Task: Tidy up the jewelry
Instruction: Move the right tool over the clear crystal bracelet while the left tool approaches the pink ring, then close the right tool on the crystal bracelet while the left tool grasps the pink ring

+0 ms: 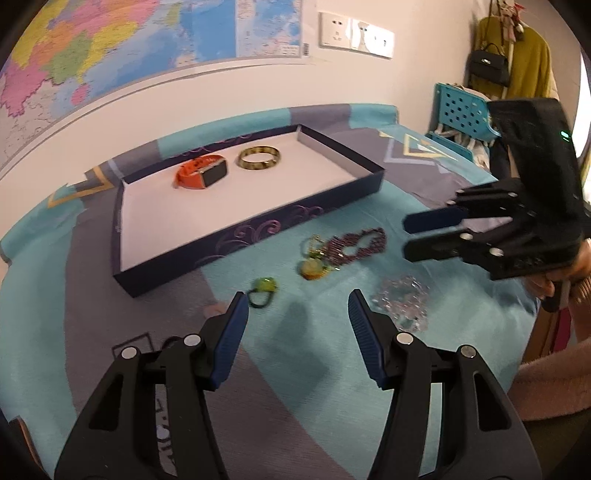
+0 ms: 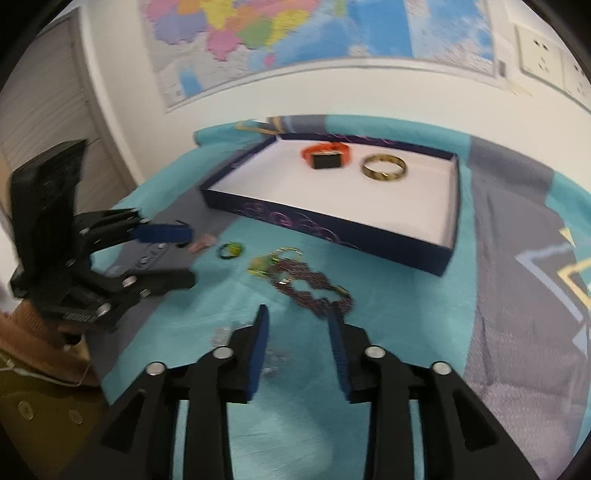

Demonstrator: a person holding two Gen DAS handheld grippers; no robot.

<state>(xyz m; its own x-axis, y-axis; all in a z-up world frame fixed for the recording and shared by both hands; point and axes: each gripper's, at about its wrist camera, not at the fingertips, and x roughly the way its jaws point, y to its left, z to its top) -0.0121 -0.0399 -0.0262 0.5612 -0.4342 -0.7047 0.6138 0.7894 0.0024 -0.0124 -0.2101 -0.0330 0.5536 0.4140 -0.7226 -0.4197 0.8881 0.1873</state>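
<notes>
A dark navy tray (image 1: 258,230) with a white floor holds an orange watch (image 1: 201,171) and a gold bangle (image 1: 258,158). On the teal cloth in front of it lie a dark red bead necklace (image 1: 360,243), a yellow pendant (image 1: 314,267), a small green ring piece (image 1: 263,290) and a clear crystal bracelet (image 1: 402,299). My left gripper (image 1: 298,299) is open over bare cloth, between the green piece and the crystal bracelet. My right gripper (image 2: 298,314) is open and empty, just short of the necklace (image 2: 310,284). The crystal bracelet (image 2: 221,336) is partly hidden under its left finger.
The cloth-covered table stands against a wall with a map (image 1: 110,44) and sockets (image 1: 354,35). A blue perforated chair (image 1: 461,110) stands at the right, with a coat and a black handbag (image 1: 487,66) hanging behind it. A person's pink sleeve (image 1: 554,376) is at the near right.
</notes>
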